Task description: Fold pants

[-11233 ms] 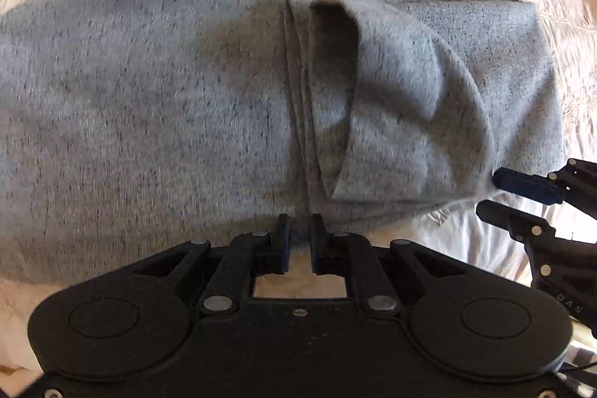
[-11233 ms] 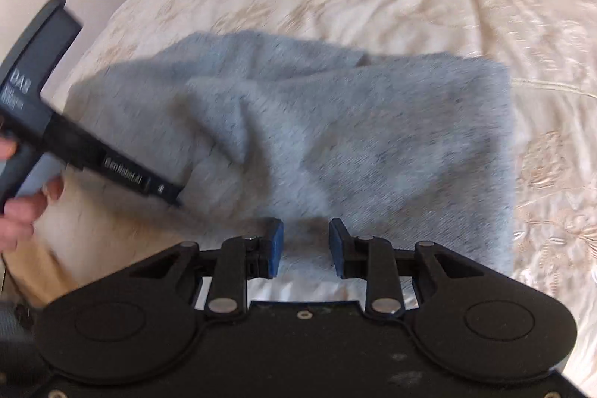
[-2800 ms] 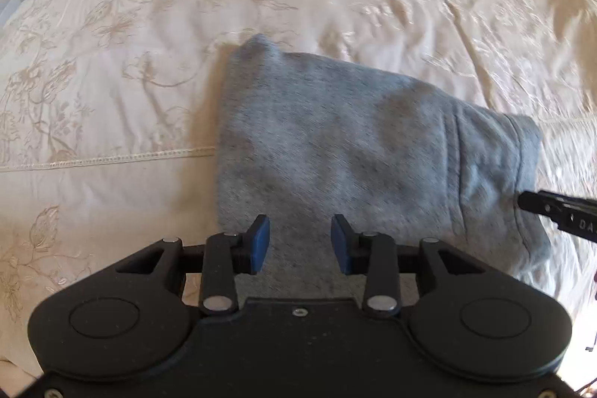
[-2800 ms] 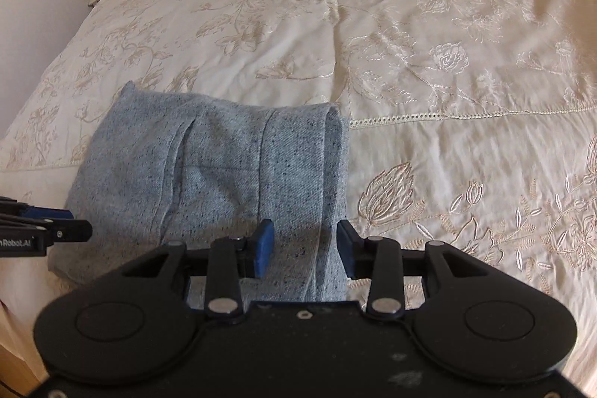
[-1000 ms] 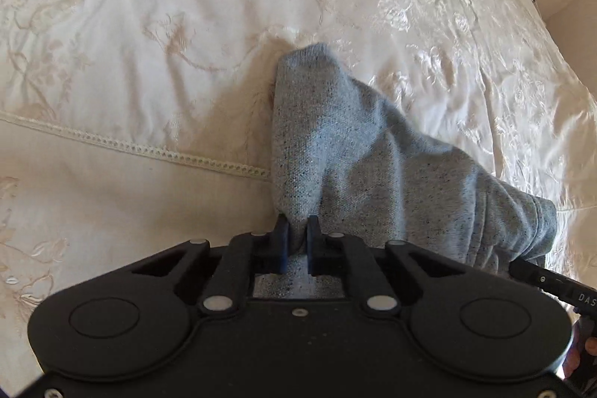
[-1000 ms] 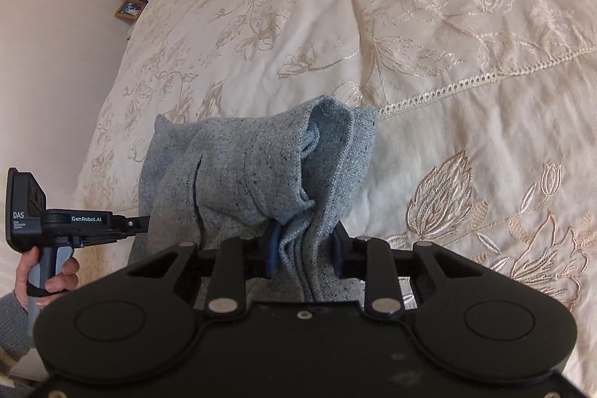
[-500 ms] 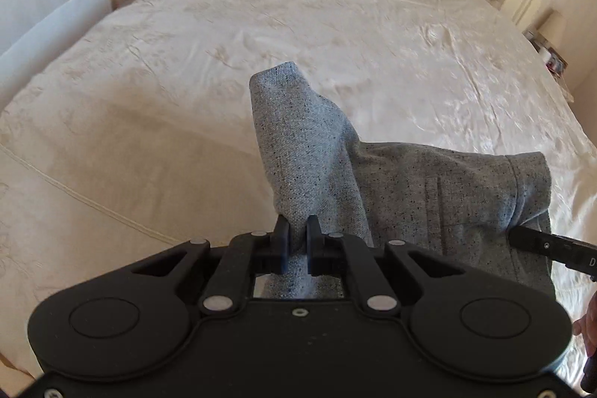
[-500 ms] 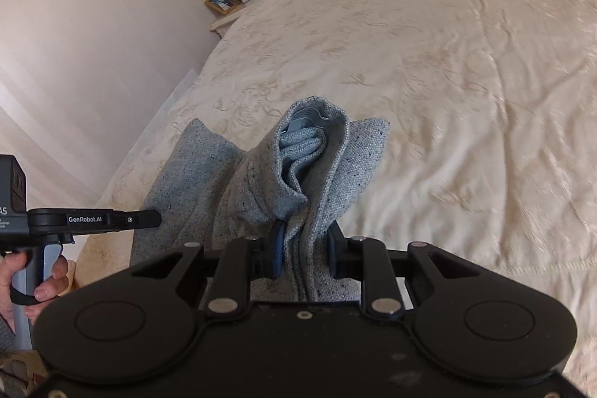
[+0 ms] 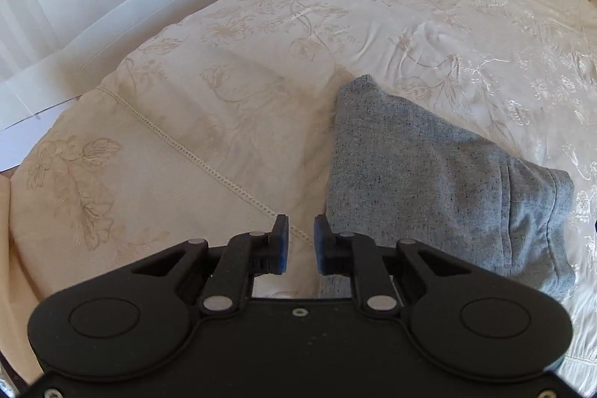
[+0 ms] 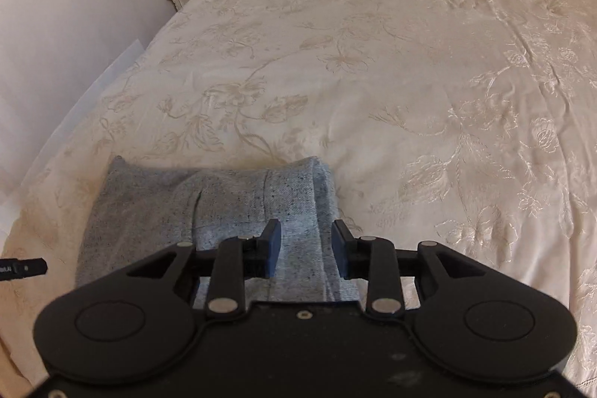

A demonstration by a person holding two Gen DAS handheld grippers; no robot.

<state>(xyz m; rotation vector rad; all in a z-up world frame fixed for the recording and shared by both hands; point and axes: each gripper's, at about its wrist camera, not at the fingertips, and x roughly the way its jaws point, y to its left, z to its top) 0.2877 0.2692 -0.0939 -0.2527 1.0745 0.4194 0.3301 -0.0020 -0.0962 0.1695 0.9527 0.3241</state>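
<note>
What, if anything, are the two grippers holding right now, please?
Nothing. The left gripper and the right gripper are both open, and the folded grey pants lie free on the bed.

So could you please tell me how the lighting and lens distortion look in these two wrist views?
Left wrist view: sun glare whitens the bedspread at right; the folded grey pants shade the cloth on their left; fisheye bends the edges. Right wrist view: softer light, sheen on the bedspread's right side, dark vignetted corners.
</note>
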